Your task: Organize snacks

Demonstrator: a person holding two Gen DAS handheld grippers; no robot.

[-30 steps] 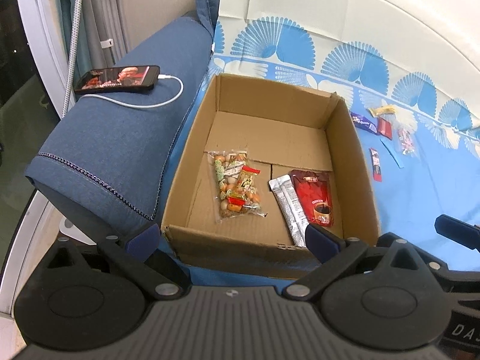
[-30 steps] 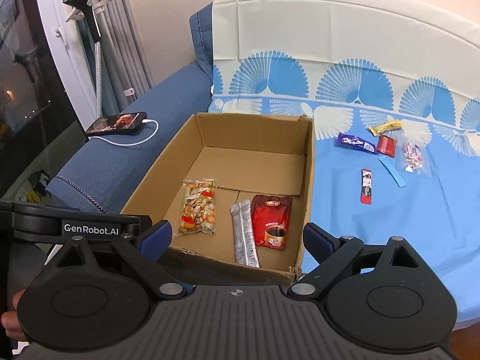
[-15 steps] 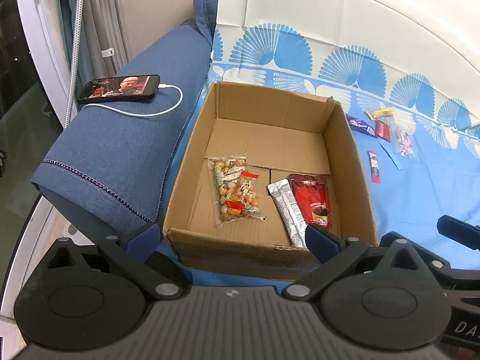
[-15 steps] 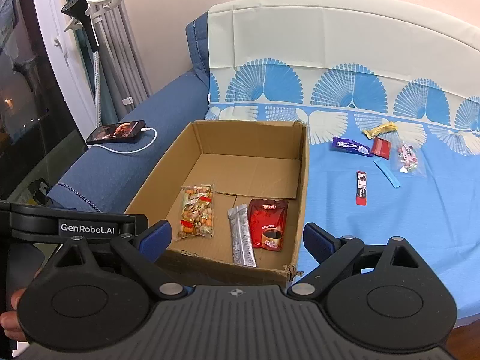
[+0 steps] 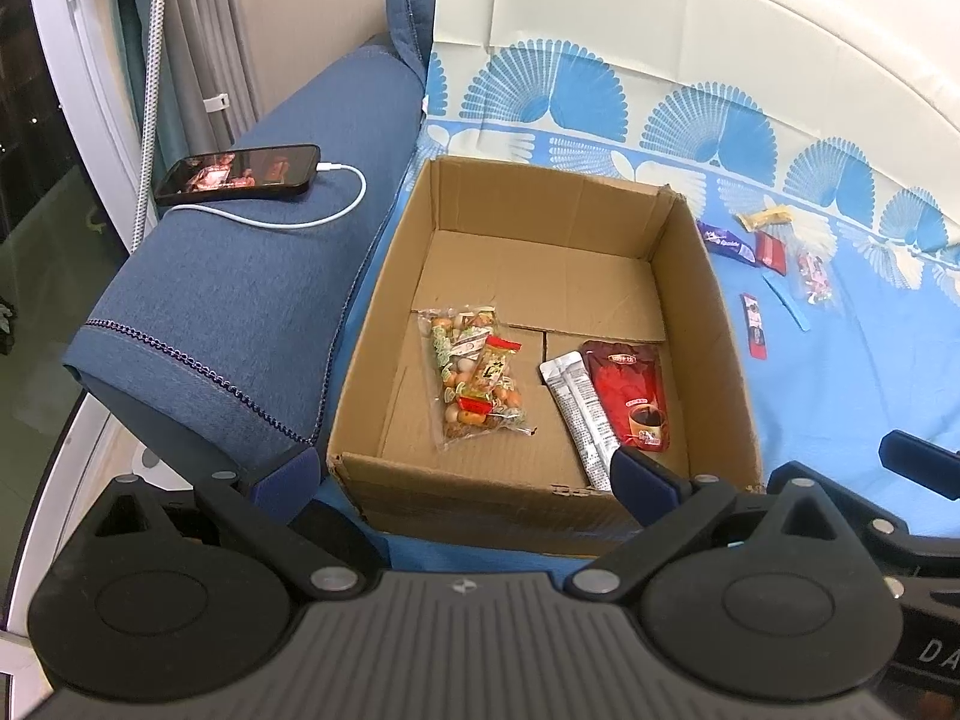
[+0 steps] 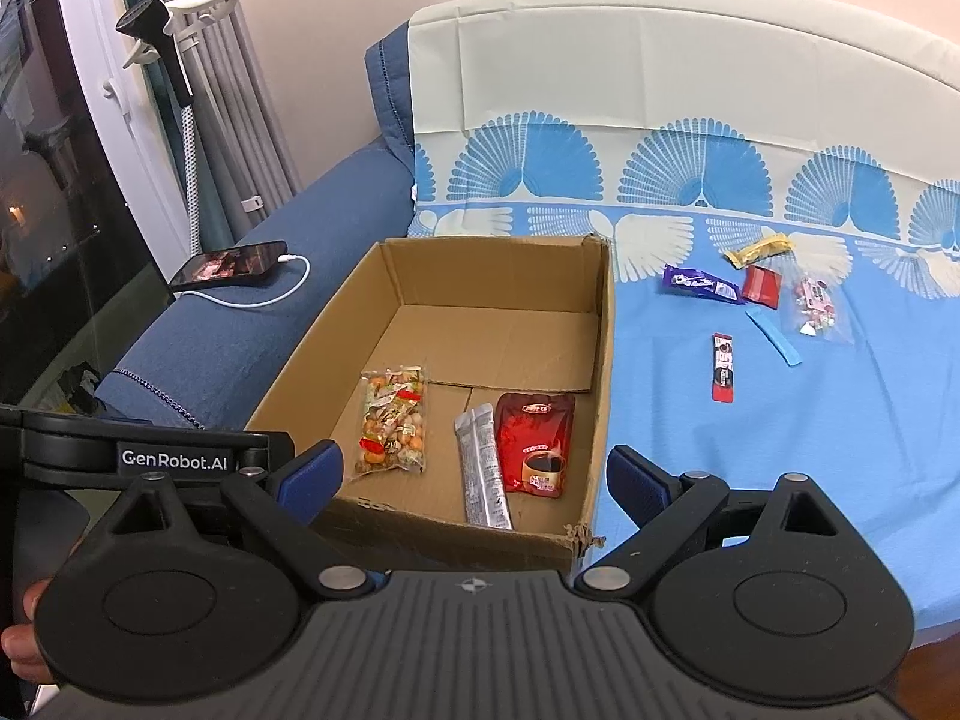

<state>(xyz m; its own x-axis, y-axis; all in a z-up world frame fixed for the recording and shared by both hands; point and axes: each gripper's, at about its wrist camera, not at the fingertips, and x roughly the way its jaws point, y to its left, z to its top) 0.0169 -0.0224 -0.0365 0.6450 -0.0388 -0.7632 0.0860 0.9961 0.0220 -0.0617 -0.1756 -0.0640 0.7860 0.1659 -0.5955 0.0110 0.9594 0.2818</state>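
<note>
Blue sofa upholstery filled the left of both views, with a blue-and-cream fan-patterned cloth spread over the seat and backrest across the centre and right. Grey curtains and a white window frame stood at the upper left.

At centre frame sat an open cardboard box on the cloth, just beside the sofa arm. On its floor lay a clear bag of mixed snacks toward the left, a silver stick sachet in the middle, and a red coffee pouch touching the sachet's right edge.

Both grippers hung low in frame at the box's near wall, each with its jaws spread wide and holding nothing: the left gripper and the right gripper.

A black phone lay on the sofa arm at the upper left, screen lit, with a white charging cable plugged into it.

On the cloth at the right of the frame, well apart from the box, lay the loose snacks: a purple wrapper, a yellow wrapper, a small red packet, a clear candy bag, a light blue strip and a narrow red-and-black stick.
</note>
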